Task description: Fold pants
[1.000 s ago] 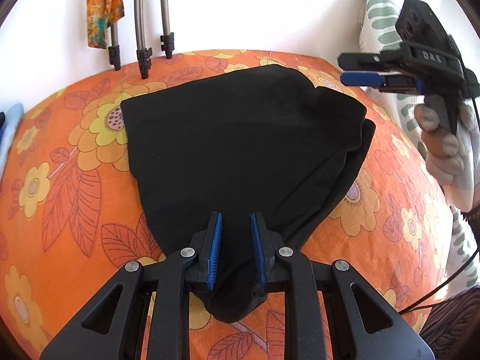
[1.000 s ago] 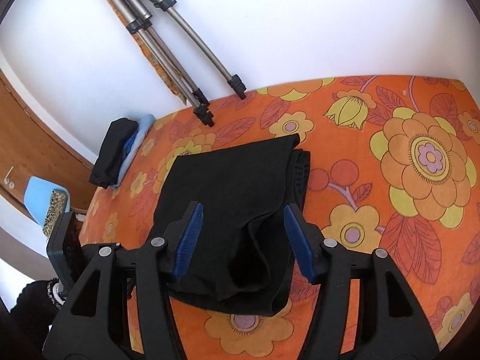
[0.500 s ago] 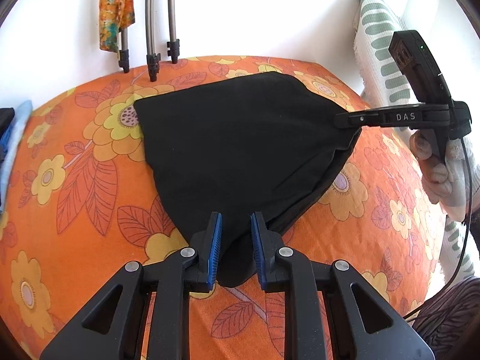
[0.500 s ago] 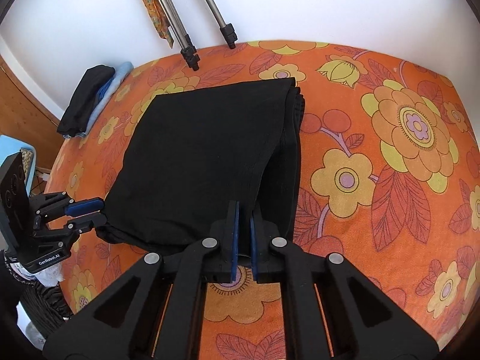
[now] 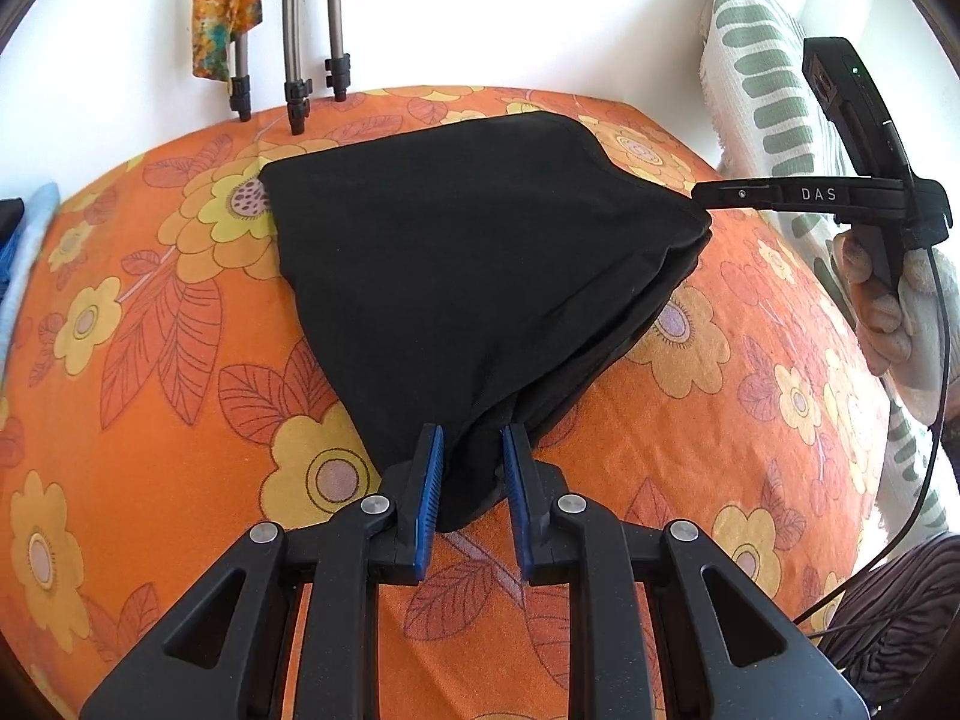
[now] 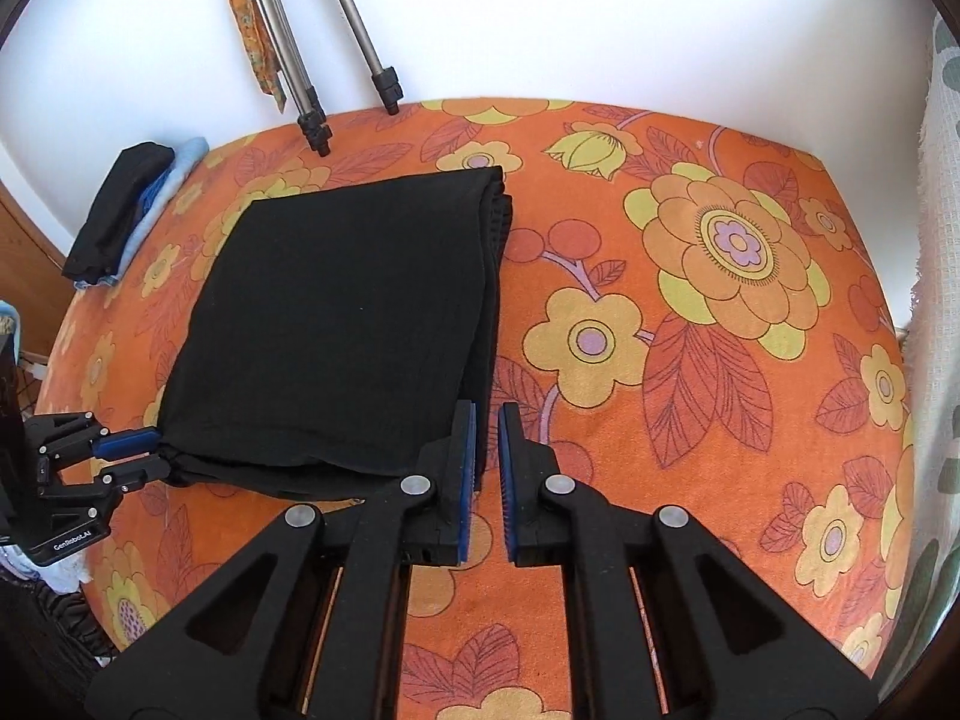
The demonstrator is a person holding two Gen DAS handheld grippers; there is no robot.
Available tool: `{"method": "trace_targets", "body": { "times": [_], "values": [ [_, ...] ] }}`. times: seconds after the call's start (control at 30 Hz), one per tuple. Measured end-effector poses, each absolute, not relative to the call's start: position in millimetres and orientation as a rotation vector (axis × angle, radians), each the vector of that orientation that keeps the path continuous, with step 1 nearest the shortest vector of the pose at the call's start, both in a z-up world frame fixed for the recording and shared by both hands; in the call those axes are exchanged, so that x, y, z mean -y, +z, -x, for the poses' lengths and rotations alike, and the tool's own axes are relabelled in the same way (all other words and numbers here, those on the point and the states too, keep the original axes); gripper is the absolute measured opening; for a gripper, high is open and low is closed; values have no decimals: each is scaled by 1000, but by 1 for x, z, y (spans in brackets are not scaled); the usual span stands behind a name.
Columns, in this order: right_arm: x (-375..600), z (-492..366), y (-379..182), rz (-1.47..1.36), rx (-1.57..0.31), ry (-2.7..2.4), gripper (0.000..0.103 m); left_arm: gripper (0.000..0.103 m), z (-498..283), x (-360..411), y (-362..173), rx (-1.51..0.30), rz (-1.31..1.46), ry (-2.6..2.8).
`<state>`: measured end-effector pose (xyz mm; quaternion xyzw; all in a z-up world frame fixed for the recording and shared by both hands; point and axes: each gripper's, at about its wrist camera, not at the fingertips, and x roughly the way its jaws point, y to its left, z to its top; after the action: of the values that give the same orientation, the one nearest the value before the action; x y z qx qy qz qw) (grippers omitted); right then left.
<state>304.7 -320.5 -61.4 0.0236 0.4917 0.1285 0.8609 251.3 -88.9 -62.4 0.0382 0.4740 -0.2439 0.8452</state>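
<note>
Since a second ago: right tongs (image 5: pixel 699 195) came down from well clear of the cloth onto its far-right corner. Their jaws have just been closing from wide to nearly together, then eased open a hair. The corner looks pinched at the very tips in the left wrist view. The right wrist view doesn't confirm it.

Left tongs (image 5: pixel 471 480): clenched on a bunched wad of the black folded fabric pants (image 5: pixel 480 252). The pants stretch taut from the left tongs to the right tongs, with the rest lying beyond both on the orange floral-print bed cover (image 5: pixel 150 420).

Risks, my read:
- Left grip is on a wad, not a flat edge, so the fold could go skewed.
- Right bite is shallow, so the corner could slip out on the lift.
- Stacked layers at the right-tongs edge could split if only the top ones are caught.
</note>
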Motion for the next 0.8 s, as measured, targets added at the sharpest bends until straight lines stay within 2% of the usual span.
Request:
{"method": "trace_targets", "body": {
  "times": [0.03, 0.07, 0.13, 0.17, 0.3, 0.43, 0.53, 0.6, 0.67, 0.7, 0.8],
  "values": [
    [318, -302, -58, -55, -1007, 277, 17, 19, -251, 88, -62, -997, -74, -511],
    [315, -299, -56, -64, -982, 285, 35, 19, -251, 87, -60, -993, -68, -506],
    [308, -297, -54, -84, -948, 317, 54, 21, -252, 85, -58, -982, -66, -490],
    [304, -296, -54, -84, -935, 327, 54, 24, -252, 85, -57, -975, -68, -482],
    [289, -294, -60, -15, -928, 289, 54, 25, -251, 84, -47, -940, -80, -462],
    [283, -290, -67, 37, -934, 274, 54, 35, -251, 85, -33, -894, -104, -450],
    [285, -289, -67, 45, -926, 263, 54, 35, -255, 86, -27, -869, -117, -442],
    [290, -290, -64, 33, -919, 257, 54, 40, -258, 86, -24, -861, -115, -434],
    [295, -291, -60, 18, -906, 252, 54, 49, -261, 86, -24, -851, -117, -426],
    [298, -292, -58, 9, -899, 250, 54, 49, -263, 86, -24, -849, -118, -425],
    [306, -295, -54, -11, -879, 243, 63, 49, -268, 81, -23, -840, -102, -413]
  ]
}}
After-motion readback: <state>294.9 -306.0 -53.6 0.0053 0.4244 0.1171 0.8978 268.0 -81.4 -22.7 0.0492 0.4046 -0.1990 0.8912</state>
